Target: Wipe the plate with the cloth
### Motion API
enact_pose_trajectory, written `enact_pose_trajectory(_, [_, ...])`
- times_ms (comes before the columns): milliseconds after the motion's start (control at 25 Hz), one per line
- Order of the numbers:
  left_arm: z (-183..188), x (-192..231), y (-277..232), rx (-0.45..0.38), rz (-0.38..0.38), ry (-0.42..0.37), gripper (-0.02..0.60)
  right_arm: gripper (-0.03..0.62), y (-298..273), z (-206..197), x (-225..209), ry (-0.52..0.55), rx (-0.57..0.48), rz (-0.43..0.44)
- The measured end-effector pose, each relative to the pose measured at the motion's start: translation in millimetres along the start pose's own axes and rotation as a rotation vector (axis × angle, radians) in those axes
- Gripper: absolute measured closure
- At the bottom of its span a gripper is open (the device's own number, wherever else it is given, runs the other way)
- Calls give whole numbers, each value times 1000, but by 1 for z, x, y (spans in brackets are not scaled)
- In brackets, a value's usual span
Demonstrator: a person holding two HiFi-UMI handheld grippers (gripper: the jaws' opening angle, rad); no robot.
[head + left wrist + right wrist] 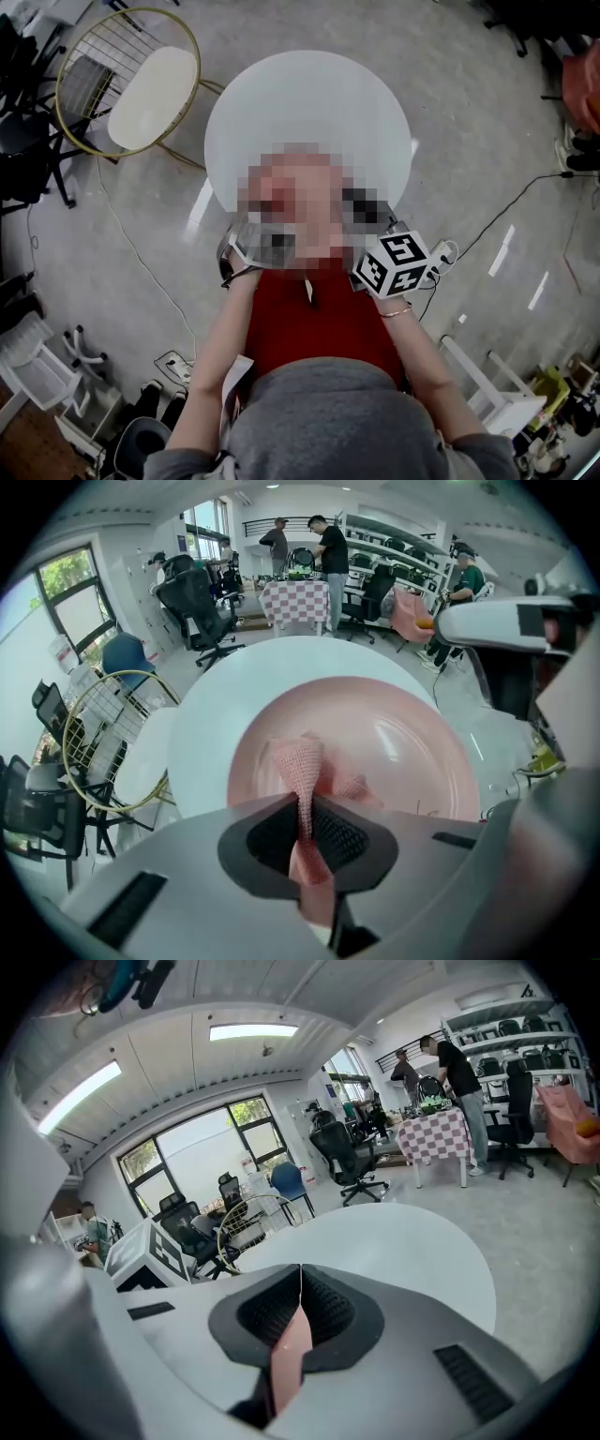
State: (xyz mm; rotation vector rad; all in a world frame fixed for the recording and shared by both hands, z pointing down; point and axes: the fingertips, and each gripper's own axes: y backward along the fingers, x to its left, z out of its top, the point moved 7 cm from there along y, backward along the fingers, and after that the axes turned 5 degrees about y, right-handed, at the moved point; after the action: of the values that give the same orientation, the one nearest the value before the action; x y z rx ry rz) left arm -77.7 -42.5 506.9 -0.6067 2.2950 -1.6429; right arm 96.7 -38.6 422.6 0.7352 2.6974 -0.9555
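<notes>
Two pinches: left claw (305,803) nips the cloth (300,761) lying on the plate (412,752), right claw (300,1274) nips its rim

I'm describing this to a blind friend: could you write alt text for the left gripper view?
The left hand-held gripper is shut on a pink mesh cloth, which hangs in front of a pink plate above a round white table. Behind is an office with chairs, shelves and several people.

One plate (398,747); one cloth (300,761); one round table (309,94); one wire chair (150,89); two grippers (306,803) (300,1274)
</notes>
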Motion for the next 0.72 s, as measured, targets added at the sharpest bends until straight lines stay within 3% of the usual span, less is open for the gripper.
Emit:
enact_pose_trajectory(240, [-18, 22, 17, -16, 51, 72, 545, 565, -6, 0, 11, 20, 9, 31])
enact_pose_trajectory(440, [-28, 42, 43, -145, 54, 166, 545, 565, -3, -2, 22, 24, -13, 14])
enact_pose_trajectory(600, [-23, 44, 62, -249, -98, 253, 545, 565, 4, -2, 19, 4, -43, -43])
enact_pose_trajectory(720, [-16, 30, 65, -269, -221, 269, 545, 565, 19, -6, 12, -25, -75, -107])
